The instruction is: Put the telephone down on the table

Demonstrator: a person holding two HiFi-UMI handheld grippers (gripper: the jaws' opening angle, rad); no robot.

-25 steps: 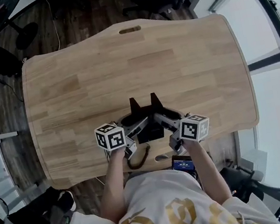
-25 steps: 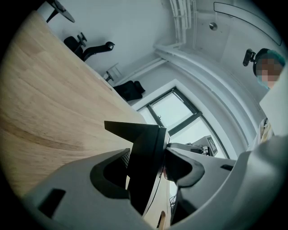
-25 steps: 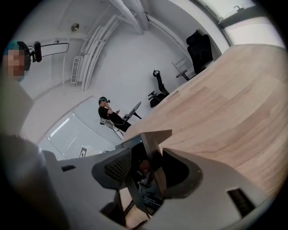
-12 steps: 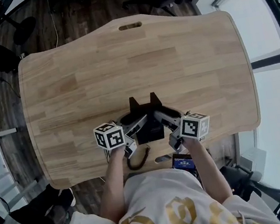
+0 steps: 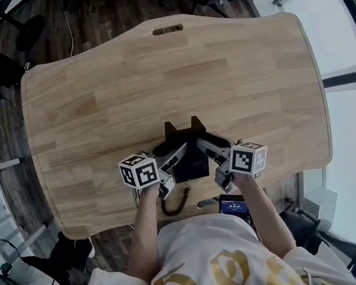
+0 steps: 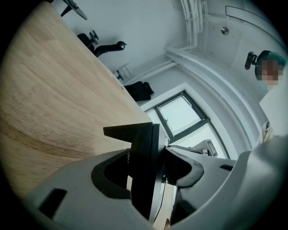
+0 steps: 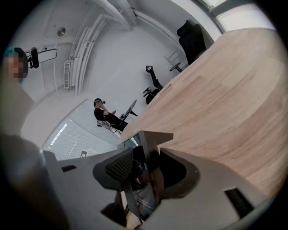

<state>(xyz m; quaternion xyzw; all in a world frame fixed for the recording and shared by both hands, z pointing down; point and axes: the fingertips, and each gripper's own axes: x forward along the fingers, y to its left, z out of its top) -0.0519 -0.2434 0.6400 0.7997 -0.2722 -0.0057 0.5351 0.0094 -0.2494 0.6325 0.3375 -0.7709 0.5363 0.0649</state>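
Grip: your left gripper (image 5: pixel 174 154) clamps telephone (image 5: pixel 190 165) by left edge; right gripper (image 5: pixel 207 147) jaws closing, right edge between them. Telephone at lower centre of head view, over table (image 5: pixel 232 61). Lower both hands together, level; release once base rests.

The telephone (image 5: pixel 190 161) is over the near middle of the desk (image 5: pixel 233 68). Its cord (image 5: pixel 176 203) trails toward the desk's near edge.
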